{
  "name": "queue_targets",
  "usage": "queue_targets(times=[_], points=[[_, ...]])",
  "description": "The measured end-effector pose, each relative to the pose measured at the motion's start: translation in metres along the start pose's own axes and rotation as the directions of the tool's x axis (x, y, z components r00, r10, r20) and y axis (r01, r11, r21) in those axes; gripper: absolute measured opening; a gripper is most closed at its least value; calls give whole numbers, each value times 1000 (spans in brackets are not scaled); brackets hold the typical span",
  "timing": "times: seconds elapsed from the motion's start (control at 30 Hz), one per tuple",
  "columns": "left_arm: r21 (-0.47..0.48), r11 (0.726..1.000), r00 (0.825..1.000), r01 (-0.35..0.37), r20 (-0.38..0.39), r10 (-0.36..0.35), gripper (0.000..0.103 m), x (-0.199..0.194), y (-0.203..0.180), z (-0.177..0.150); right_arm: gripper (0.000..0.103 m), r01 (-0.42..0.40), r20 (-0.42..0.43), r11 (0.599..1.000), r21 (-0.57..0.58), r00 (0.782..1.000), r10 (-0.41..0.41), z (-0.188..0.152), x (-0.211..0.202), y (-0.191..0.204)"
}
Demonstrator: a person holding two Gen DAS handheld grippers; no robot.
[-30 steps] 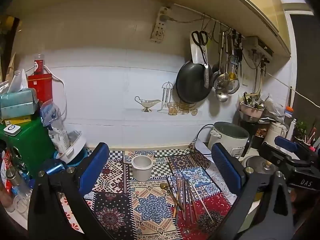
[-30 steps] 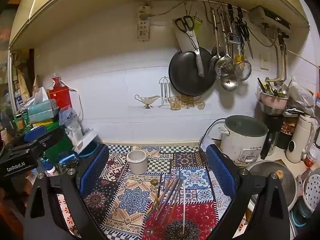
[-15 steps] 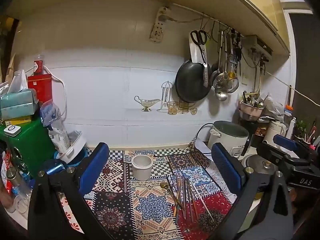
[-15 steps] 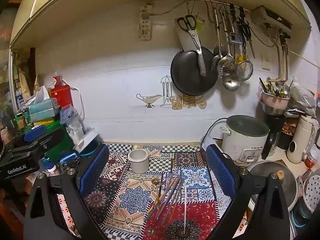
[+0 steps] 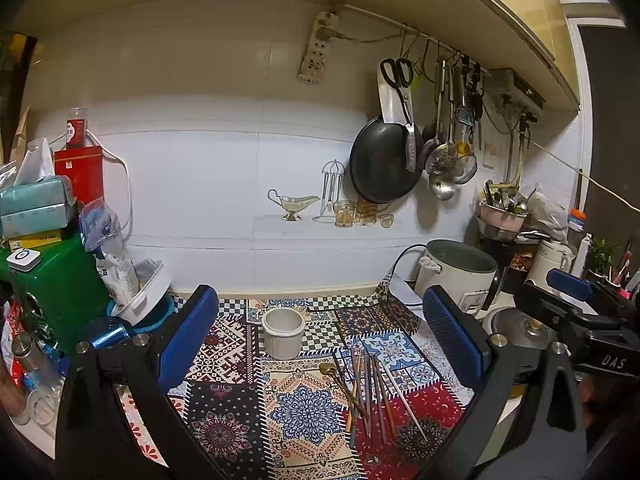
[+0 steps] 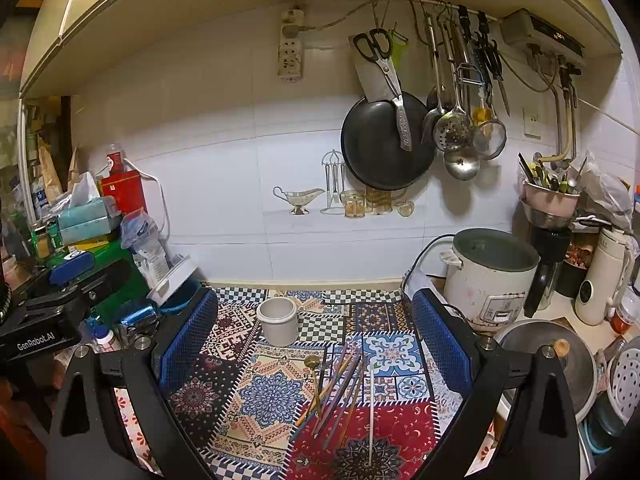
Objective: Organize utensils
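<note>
White cup [image 6: 277,321] stands upright behind the loose chopsticks [image 6: 344,384] and spoon [image 6: 314,376] on the patterned surface [image 6: 268,396], ready to collect them. You hold the left hand-held gripper [image 5: 320,344] and right hand-held gripper [image 6: 314,338] wide and empty above.

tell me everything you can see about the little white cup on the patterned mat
The white cup is a small, squat, round pot, off-white and matte, ceramic by the look of it, with a thicker rim band and no visible handle. It stands upright and looks empty, though its bottom is not in view. It sits toward the back of the patterned mat, near the wall, apart from the loose pile of chopsticks and the gold spoon lying closer to the camera. Nothing touches it but the mat.
</note>
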State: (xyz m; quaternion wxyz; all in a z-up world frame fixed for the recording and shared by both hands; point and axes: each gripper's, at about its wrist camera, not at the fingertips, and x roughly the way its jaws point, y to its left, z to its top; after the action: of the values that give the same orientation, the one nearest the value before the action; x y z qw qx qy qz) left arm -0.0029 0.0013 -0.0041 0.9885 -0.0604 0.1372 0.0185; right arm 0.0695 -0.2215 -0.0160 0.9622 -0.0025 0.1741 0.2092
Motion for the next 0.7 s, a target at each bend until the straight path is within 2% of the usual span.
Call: queue_targets(times=[0.7], points=[[9, 1000, 1000, -9, -11, 10, 103, 4, 1, -2, 97, -19, 3, 1000, 9, 1000, 18, 1, -1, 0]])
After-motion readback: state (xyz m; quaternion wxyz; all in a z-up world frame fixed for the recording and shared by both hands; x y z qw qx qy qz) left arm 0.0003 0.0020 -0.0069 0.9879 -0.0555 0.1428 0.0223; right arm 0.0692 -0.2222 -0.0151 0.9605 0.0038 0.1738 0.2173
